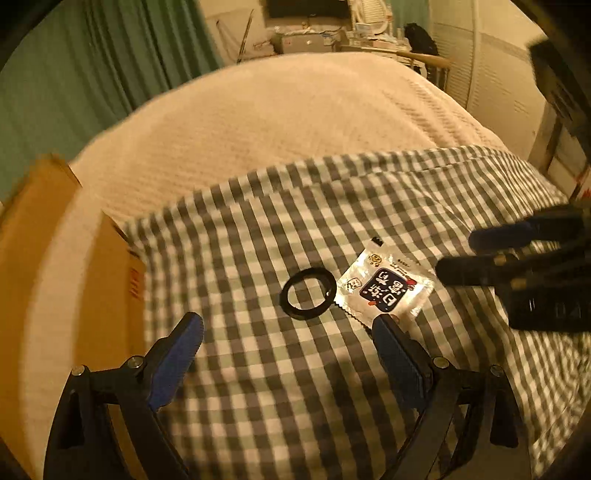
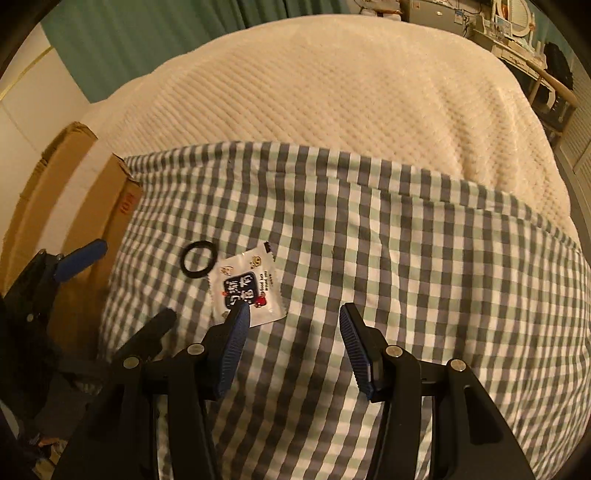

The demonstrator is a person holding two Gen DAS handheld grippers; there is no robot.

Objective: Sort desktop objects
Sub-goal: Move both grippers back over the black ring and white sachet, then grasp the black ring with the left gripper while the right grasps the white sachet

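A black ring (image 1: 308, 297) lies flat on the checked cloth (image 1: 258, 387), and a white snack sachet (image 1: 388, 291) with a dark blue label rests just right of it, touching its rim. My left gripper (image 1: 286, 328) hovers open just short of the ring, nothing between its blue pads. The right gripper (image 1: 460, 253) comes in from the right edge, beside the sachet. In the right wrist view my right gripper (image 2: 294, 312) is open and empty, its left fingertip over the sachet (image 2: 247, 288). The ring (image 2: 198, 261) lies beyond, with the left gripper (image 2: 135, 278) at the left.
A brown cardboard box (image 1: 55, 295) stands against the left edge of the cloth. Beyond the cloth spreads a cream textured blanket (image 1: 277, 122). A green curtain (image 1: 74, 74) and cluttered shelves (image 1: 314, 33) fill the background. The box (image 2: 74, 206) is close to the left gripper.
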